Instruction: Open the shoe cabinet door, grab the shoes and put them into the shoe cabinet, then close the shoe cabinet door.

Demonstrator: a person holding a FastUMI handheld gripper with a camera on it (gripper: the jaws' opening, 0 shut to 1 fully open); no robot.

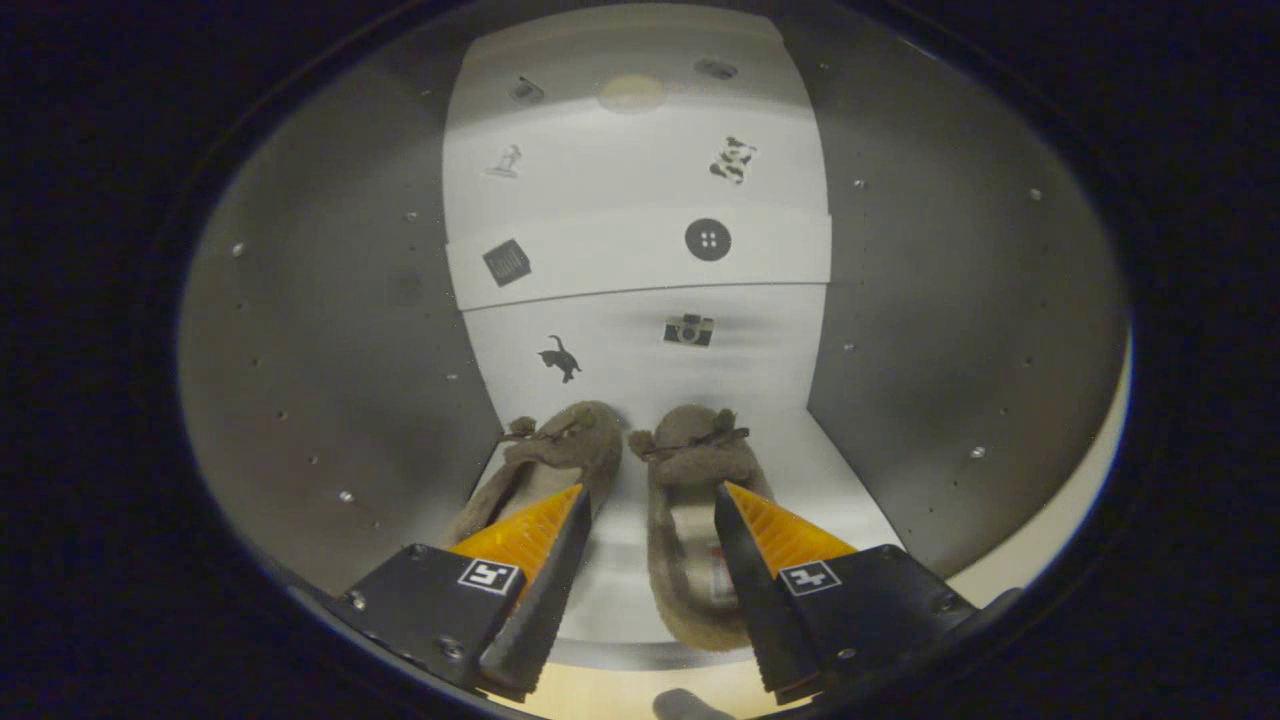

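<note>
Gripper (648, 505) open, fingers spread and holding nothing, each overlapping one heel of the shoes (690, 500). Heels partly hidden behind fingers. Pair side by side on shoe cabinet (960, 400) floor, long axes running inward, toes toward the stickered back panel (640, 230).

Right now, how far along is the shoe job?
Mostly done, it seems: the cabinet is open and both brown slippers, the left slipper and the right slipper, sit side by side on the cabinet floor, toes to the back wall. The gripper is open, holding nothing, its fingers apart over them. Left: back out and close the door.
</note>
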